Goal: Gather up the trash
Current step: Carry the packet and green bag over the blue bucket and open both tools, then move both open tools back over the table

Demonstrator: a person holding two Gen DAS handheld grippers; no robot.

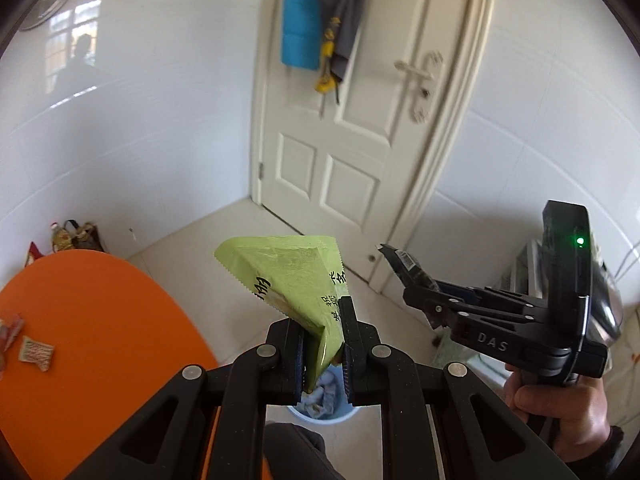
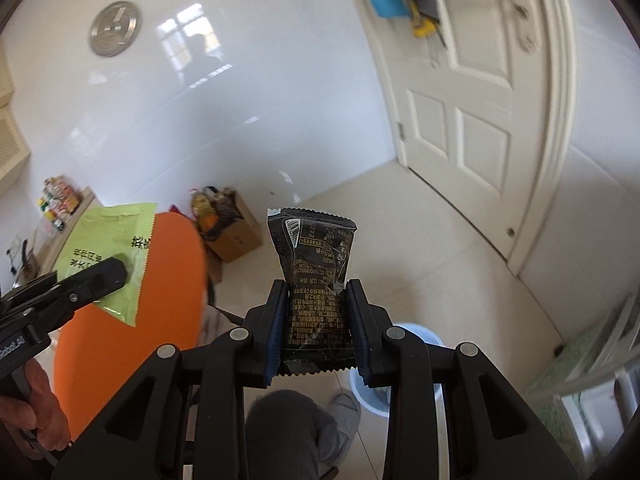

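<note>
My left gripper (image 1: 322, 308) is shut on a light green snack wrapper (image 1: 288, 276), which sticks up and leans left above the floor. The same green wrapper (image 2: 108, 256) shows at the left of the right wrist view, pinched by the left gripper (image 2: 120, 272). My right gripper (image 2: 316, 292) is shut on a black snack wrapper (image 2: 316, 272) that stands upright between the pads. In the left wrist view that right gripper (image 1: 394, 268) is at the right, with a hand (image 1: 560, 400) on its grip. A light blue trash bin (image 1: 324, 404) with crumpled paper inside sits on the floor below the left jaws, and the bin (image 2: 412, 340) also lies behind the right jaws.
An orange round table (image 1: 92, 344) at the left carries small wrappers (image 1: 36, 354). A white door (image 1: 352, 132) with hanging clothes stands ahead. A cardboard box (image 2: 236, 236) of items sits by the wall. A person's grey-trousered leg (image 2: 288, 432) and slipper are below. Shelving (image 2: 592, 368) lies right.
</note>
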